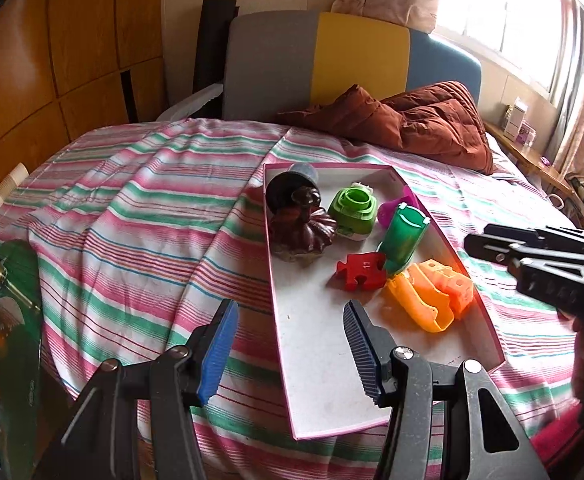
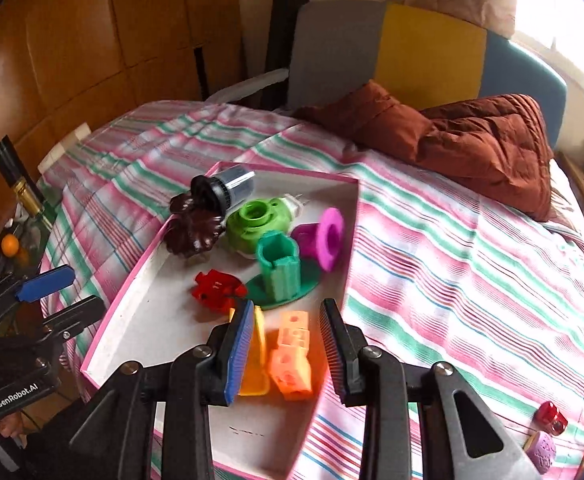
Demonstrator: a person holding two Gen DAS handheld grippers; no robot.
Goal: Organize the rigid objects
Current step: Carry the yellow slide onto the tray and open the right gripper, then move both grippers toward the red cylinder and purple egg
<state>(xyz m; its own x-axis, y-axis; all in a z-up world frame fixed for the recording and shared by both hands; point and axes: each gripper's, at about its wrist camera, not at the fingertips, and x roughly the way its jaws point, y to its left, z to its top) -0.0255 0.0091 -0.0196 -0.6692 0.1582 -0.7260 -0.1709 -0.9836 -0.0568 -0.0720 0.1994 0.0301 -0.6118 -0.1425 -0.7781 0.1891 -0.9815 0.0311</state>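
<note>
Right wrist view: one pink-rimmed tray (image 2: 123, 292) on a striped bedspread (image 2: 452, 260) holds seven plastic toys, including one orange piece (image 2: 292, 360) lying loose between the right gripper (image 2: 287, 316), whose parted jaws grip nothing. Left gripper (image 1: 292, 316) hangs half-open, empty.

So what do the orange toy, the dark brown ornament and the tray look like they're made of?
Orange toy: probably plastic, matte and slightly translucent, with blocky moulded or printed holes. Dark brown ornament: hard and glossy with bright highlights on its ribs, maybe glazed ceramic or plastic. Tray: looks like cardboard, with a dull grey-white floor and thin pink-covered walls.
</note>
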